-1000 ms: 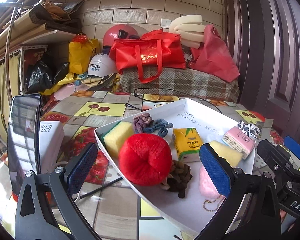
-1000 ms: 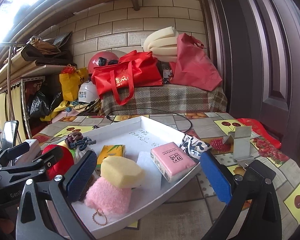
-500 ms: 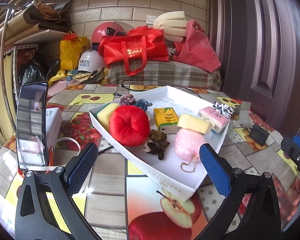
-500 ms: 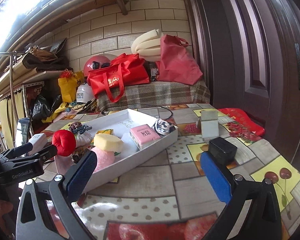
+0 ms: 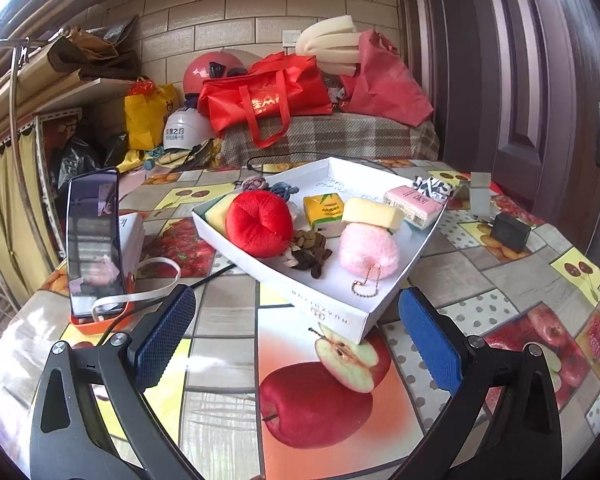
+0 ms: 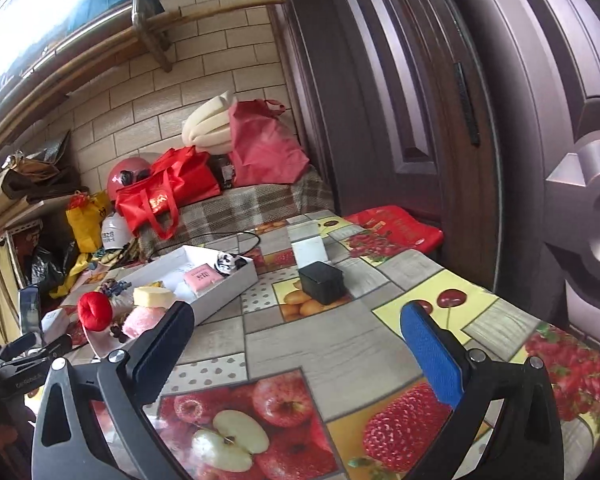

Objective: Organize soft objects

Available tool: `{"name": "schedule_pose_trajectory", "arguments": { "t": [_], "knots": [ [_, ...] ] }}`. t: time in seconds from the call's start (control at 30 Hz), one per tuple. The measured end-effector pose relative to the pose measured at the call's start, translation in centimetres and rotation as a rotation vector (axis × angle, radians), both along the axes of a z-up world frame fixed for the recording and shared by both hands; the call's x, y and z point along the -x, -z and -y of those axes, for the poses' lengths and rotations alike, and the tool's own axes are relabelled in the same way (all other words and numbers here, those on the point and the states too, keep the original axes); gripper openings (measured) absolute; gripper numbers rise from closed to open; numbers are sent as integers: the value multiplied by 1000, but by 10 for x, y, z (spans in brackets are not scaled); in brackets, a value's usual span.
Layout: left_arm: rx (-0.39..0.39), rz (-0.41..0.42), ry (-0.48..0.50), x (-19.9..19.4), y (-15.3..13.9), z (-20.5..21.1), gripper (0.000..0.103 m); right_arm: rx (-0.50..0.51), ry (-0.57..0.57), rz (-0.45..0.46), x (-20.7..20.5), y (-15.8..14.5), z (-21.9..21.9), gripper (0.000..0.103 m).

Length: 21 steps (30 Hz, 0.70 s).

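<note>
Task looks near finished. White tray [image 5: 416,248] at frame centre holds soft items: red plush [image 5: 259,222], pink puff [image 5: 368,249], yellow sponge [image 5: 372,213], hair ties. Nothing soft seen loose on table. Left gripper [image 5: 296,338] wide open, empty. Right gripper [image 6: 296,344] wide open, empty, over bare tablecloth.

beige brick wall [image 5: 236,12], dark wooden door [image 6: 440,100]

We see the white tray [image 5: 414,250] holding a red plush [image 5: 259,222], pink pompom [image 5: 368,249], sponges [image 5: 372,213], scrunchies [image 5: 309,249] and tissue packs [image 5: 411,201].
</note>
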<state>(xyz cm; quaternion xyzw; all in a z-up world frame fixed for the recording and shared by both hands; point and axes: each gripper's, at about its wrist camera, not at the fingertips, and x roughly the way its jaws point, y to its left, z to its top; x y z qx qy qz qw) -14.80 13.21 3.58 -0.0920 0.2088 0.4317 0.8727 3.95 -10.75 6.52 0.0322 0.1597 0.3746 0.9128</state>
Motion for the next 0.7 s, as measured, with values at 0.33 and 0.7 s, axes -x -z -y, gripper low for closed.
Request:
{"name": "schedule_pose_trajectory", "arguments": {
  "t": [0.33, 0.7],
  "knots": [
    [-45, -57, -51, -1, 1, 10, 103, 30, 1, 54, 13, 2, -5, 103],
    [0, -30, 0, 1, 1, 11, 103, 43, -29, 21, 11, 3, -19, 103]
  ]
}}
